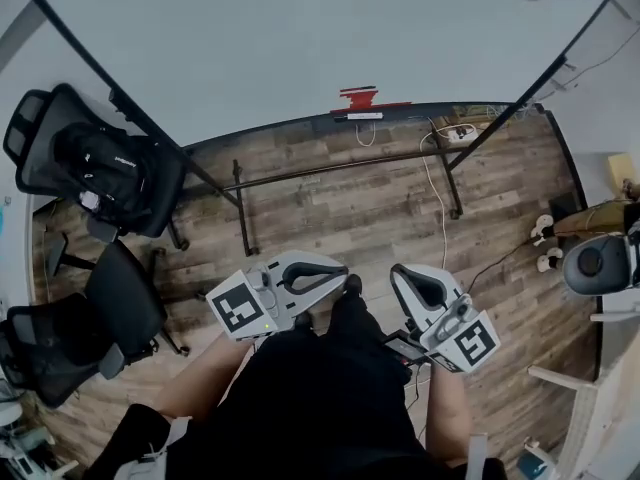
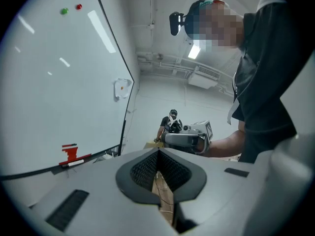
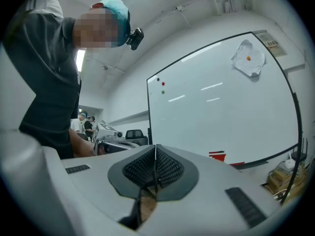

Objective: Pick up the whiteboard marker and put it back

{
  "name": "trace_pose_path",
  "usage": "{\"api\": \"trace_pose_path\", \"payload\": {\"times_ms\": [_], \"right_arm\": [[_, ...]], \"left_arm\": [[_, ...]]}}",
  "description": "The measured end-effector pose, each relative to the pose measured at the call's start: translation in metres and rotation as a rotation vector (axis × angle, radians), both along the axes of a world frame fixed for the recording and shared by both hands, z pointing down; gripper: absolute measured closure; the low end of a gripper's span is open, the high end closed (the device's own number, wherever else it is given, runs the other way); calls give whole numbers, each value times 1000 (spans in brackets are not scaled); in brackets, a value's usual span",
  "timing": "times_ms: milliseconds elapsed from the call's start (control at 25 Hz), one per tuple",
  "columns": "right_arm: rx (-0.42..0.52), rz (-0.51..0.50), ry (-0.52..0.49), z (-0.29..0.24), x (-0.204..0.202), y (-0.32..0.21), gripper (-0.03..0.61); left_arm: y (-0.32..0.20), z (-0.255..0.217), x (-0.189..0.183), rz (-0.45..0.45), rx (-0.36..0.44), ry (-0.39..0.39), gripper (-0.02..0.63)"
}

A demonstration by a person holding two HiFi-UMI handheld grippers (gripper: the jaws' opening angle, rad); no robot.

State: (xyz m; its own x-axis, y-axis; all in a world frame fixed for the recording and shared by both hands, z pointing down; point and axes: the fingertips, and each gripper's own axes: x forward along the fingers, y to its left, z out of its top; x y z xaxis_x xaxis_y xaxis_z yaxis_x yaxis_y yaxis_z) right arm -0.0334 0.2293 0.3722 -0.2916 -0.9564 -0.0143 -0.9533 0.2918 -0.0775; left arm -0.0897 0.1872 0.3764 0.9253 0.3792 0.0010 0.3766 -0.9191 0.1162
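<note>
Closest in, the person's black shirt (image 1: 320, 398) fills the bottom of the head view. Black office chairs (image 1: 90, 168) stand left of the whiteboard (image 1: 300, 38). In front of the whiteboard, the left gripper (image 2: 157, 152) has its jaws pressed together, holding nothing. The right gripper (image 3: 155, 147) beside it is likewise closed and empty. The whiteboard marker (image 1: 365, 116) lies on the whiteboard's tray, just beside a red block (image 1: 358, 97).
</note>
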Motion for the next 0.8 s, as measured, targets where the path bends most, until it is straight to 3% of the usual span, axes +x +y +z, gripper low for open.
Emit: {"api": "trace_pose_path", "payload": {"times_ms": [160, 360, 560, 800], "right_arm": [[-36, 12, 0, 19, -42, 4, 557], [-84, 22, -1, 33, -76, 13, 557], [-100, 15, 27, 33, -104, 10, 555], [-106, 28, 68, 35, -113, 12, 555]], "left_arm": [[3, 30, -55, -46, -63, -44, 604], [11, 37, -91, -65, -103, -37, 604], [7, 28, -107, -46, -161, 0, 604], [6, 34, -102, -20, -133, 1, 604]]}}
